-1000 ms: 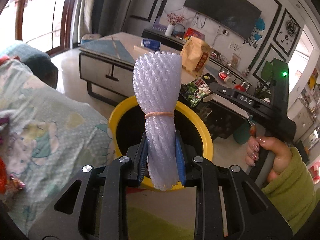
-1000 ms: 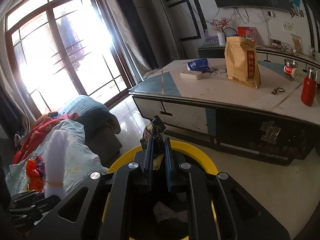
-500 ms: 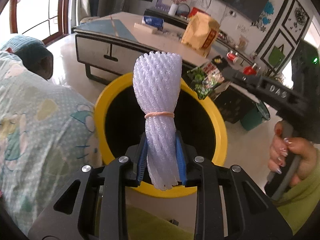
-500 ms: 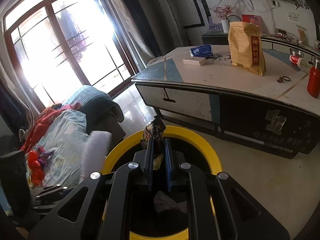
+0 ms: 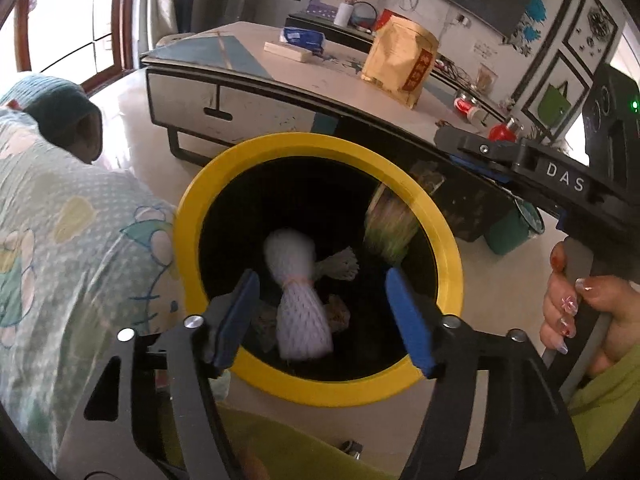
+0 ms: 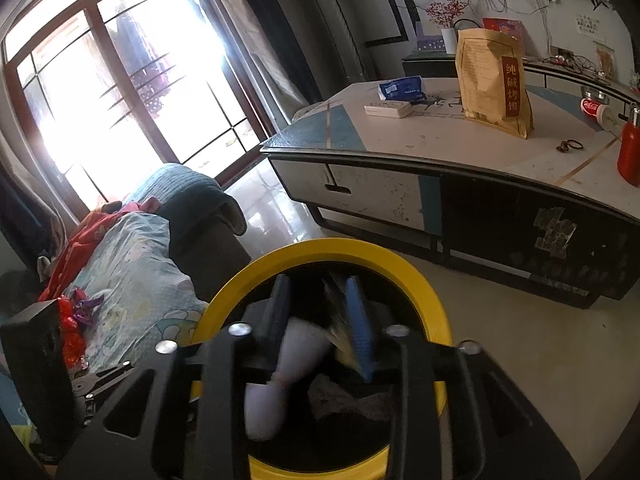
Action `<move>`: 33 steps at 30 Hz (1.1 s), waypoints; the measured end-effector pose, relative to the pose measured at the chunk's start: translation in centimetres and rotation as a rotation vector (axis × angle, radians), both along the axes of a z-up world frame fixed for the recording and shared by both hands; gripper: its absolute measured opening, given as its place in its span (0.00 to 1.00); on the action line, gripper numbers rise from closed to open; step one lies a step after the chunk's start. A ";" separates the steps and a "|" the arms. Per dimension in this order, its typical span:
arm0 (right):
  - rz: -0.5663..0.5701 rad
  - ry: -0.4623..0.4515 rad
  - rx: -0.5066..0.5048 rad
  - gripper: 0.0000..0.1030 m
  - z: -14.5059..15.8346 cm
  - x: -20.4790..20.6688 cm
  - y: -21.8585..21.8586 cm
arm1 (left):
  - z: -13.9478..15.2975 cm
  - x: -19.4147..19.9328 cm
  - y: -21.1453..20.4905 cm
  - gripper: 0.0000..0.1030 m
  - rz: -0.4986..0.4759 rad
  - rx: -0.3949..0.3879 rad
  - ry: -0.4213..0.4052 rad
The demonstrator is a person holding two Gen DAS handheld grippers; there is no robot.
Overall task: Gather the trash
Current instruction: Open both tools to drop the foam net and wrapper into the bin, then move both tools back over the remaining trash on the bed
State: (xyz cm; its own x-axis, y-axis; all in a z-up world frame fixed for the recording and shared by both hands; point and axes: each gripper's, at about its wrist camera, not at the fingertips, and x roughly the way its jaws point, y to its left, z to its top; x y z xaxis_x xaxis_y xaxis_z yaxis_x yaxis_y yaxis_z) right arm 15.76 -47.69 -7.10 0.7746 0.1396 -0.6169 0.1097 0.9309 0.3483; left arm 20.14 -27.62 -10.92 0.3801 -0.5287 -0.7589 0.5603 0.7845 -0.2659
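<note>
A yellow-rimmed black bin [image 5: 320, 148] stands on the floor below both grippers; it also shows in the right wrist view [image 6: 400, 258]. My left gripper [image 5: 322, 312] is open above it. The white foam net bundle [image 5: 298, 292] is loose inside the bin, blurred; it also shows in the right wrist view [image 6: 280, 376]. My right gripper [image 6: 320, 320] is open over the bin. A green snack wrapper [image 5: 388, 228] is blurred in mid-air inside the rim; it also shows in the right wrist view [image 6: 340, 336], beside the right finger.
A low coffee table [image 6: 460, 152] behind the bin carries a tan paper bag [image 6: 494, 80], a red bottle [image 6: 630, 152] and small items. A sofa with a patterned blanket [image 5: 60, 220] lies left. More crumpled trash [image 5: 336, 264] lies in the bin.
Both grippers opened. The foam net left my left gripper and dropped into the bin. The wrapper left my right gripper and is falling into the bin.
</note>
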 end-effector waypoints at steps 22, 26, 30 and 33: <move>0.043 -0.112 -0.079 0.63 3.8 -1.1 4.8 | 7.0 -3.0 9.4 0.89 0.270 -0.082 -0.196; 0.070 -0.130 -0.100 0.66 4.5 -1.4 6.5 | 8.0 -3.8 11.4 0.89 0.316 -0.103 -0.220; 0.093 -0.144 -0.112 0.67 5.2 -1.5 7.8 | 9.0 -4.2 13.2 0.89 0.362 -0.119 -0.250; 0.116 -0.153 -0.118 0.67 5.6 -1.7 9.0 | 9.5 -4.4 14.1 0.89 0.391 -0.122 -0.277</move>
